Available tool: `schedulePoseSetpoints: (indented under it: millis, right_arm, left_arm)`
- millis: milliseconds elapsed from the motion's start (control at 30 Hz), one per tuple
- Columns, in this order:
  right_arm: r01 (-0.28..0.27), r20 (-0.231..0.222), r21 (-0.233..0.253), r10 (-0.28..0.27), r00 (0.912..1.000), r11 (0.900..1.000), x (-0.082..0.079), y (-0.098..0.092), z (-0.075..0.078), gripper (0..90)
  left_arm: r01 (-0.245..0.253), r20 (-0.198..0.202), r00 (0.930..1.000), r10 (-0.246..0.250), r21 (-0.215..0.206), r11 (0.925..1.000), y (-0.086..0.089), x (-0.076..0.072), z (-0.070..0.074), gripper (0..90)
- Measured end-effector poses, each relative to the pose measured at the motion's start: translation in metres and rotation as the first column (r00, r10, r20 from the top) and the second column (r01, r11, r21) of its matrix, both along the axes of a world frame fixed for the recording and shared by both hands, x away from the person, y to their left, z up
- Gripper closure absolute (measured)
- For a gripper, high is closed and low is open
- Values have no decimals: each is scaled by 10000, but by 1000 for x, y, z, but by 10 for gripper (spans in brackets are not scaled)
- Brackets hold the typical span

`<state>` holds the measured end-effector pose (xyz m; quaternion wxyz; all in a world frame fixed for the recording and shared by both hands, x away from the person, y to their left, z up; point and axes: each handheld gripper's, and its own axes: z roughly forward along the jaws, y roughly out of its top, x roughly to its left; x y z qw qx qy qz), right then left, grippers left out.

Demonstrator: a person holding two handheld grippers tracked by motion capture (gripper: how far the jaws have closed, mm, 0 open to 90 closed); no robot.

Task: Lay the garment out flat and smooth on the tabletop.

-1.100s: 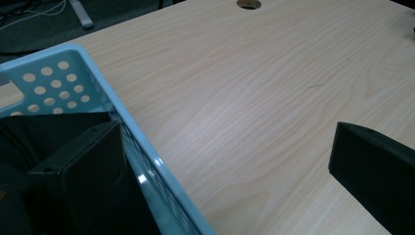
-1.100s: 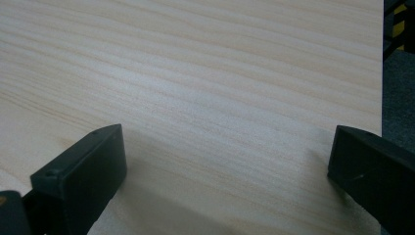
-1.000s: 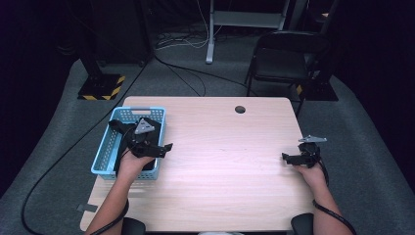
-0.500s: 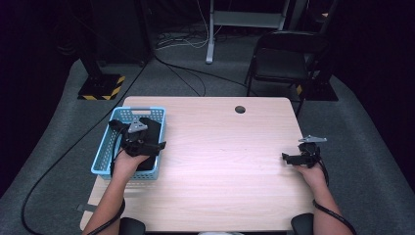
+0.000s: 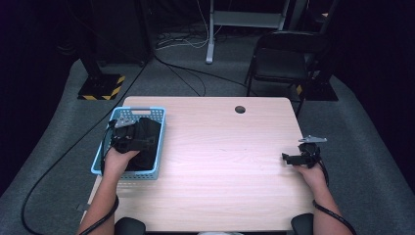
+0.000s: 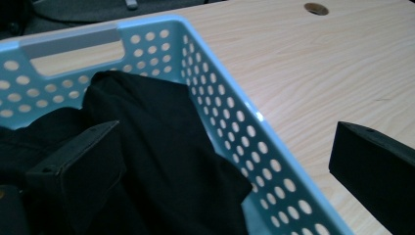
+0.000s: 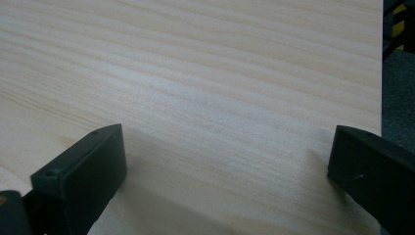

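High view: left gripper (image 5: pixel 134 142) over the blue basket (image 5: pixel 159 142) at the table's (image 5: pixel 225 161) left edge, right gripper (image 5: pixel 293 158) low near the right edge. Left gripper view: jaws wide apart and empty, straddling the basket wall above black cloth (image 6: pixel 166 166). Right gripper view: jaws wide apart, empty, over bare wood

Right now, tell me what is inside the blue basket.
The blue basket holds crumpled black cloth, with the open left gripper over it. Whatever lies beneath the cloth is covered.

The left hand-held gripper (image 5: pixel 142 142) has drawn back from the table, over the basket (image 5: pixel 128 113).
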<state>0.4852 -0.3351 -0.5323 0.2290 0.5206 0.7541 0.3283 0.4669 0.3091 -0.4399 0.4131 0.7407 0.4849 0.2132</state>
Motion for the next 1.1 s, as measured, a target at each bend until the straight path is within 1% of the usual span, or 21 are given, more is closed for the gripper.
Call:
schedulePoseSetpoints:
  millis: [200, 467, 533, 633, 733, 833, 900, 1000, 1100]
  right_arm:
    - [18, -5, 12, -18, 10000, 10000, -1, 0, 0, 0]
    - [20, 1, 5, -20, 10000, 10000, -1, 0, 0, 0]
    - [18, 2, 5, -18, 10000, 10000, -1, 0, 0, 0]
    - [32, -2, 12, -32, 10000, 10000, -1, 0, 0, 0]
    - [28, 5, 13, -28, 10000, 10000, -1, 0, 0, 0]
    - [31, 3, 16, -31, 10000, 10000, -1, 0, 0, 0]
    - [29, 4, 14, -29, 10000, 10000, -1, 0, 0, 0]
    - [27, 5, 14, -27, 10000, 10000, -1, 0, 0, 0]
    - [27, 5, 15, -27, 10000, 10000, -1, 0, 0, 0]
  left_arm:
    - [-479, -184, 9987, 483, 215, 9986, 13, 6, -3, 0]
    - [-1053, -473, 9932, 1064, 261, 9941, 26, 12, -6, 0]
    - [-1089, -583, 9922, 1101, 225, 9938, 28, 14, -7, 0]
    - [-1145, -697, 9908, 1157, 205, 9932, 29, 16, -8, 0]
    - [-1209, -784, 9896, 1207, 24, 9927, 28, 18, -8, 0]
    - [-1251, -921, 9878, 1253, 75, 9921, 26, 21, -9, 0]
    - [-1250, -972, 9874, 1251, 67, 9921, 25, 23, -10, 0]
    - [-1303, -1015, 9861, 1317, 195, 9913, 22, 26, -11, 0]
    - [-1422, -1089, 9836, 1440, 241, 9895, 19, 29, -13, 0]
